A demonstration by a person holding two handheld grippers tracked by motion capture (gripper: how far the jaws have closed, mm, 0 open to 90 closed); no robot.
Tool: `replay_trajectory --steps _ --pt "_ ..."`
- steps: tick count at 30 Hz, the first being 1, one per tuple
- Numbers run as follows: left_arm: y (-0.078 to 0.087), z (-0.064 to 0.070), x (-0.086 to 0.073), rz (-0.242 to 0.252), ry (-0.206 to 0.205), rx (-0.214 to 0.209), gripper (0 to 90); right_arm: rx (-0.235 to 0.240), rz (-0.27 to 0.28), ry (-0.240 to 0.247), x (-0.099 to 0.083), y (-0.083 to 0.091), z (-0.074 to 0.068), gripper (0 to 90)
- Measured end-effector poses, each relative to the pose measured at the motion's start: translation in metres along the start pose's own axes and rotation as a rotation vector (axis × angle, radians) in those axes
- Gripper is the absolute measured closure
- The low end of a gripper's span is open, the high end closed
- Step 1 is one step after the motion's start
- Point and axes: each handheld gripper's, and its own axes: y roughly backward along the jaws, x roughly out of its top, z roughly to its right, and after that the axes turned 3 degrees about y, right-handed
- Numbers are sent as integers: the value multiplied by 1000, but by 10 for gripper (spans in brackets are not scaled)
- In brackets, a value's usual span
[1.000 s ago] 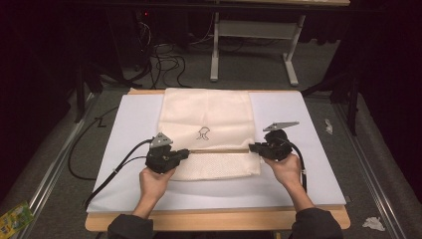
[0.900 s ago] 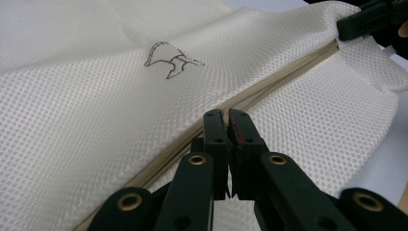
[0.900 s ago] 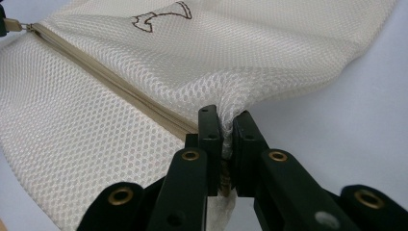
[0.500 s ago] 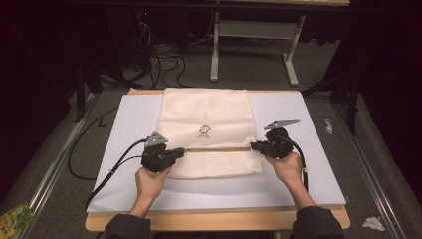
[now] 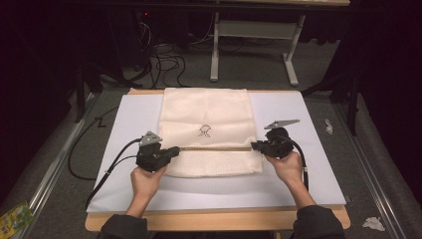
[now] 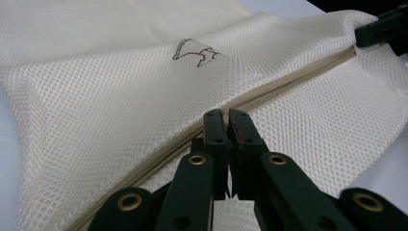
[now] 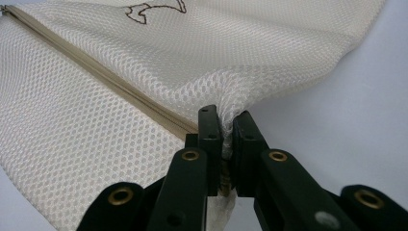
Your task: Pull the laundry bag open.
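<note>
Mesh bag (image 5: 206,124) is pinched at both zipper (image 6: 269,91) ends: left gripper (image 6: 227,115) clamped on the zipper, right gripper (image 7: 226,118) closed on bunched mesh.

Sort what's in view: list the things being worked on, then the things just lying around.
In use:
- mesh bag
- its zipper
- left tool, pinched at the zipper
- right tool, clamping the bag's edge

Lying about:
- crumpled paper on the floor
- green packet
- floor cables
</note>
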Motion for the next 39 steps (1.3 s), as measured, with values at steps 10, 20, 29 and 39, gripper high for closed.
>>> replay_trajectory --steps 10,20,29,39 --pt "7 -7 -1 15 18 27 875 -18 -4 -7 -2 0 4 863" --pt "15 -14 2 40 29 48 875 -26 23 -48 -2 0 16 863" --pt "23 -20 4 54 36 70 875 -48 27 -46 -2 -2 21 863" --pt "28 -25 4 59 38 97 875 -44 46 -62 1 3 25 863"
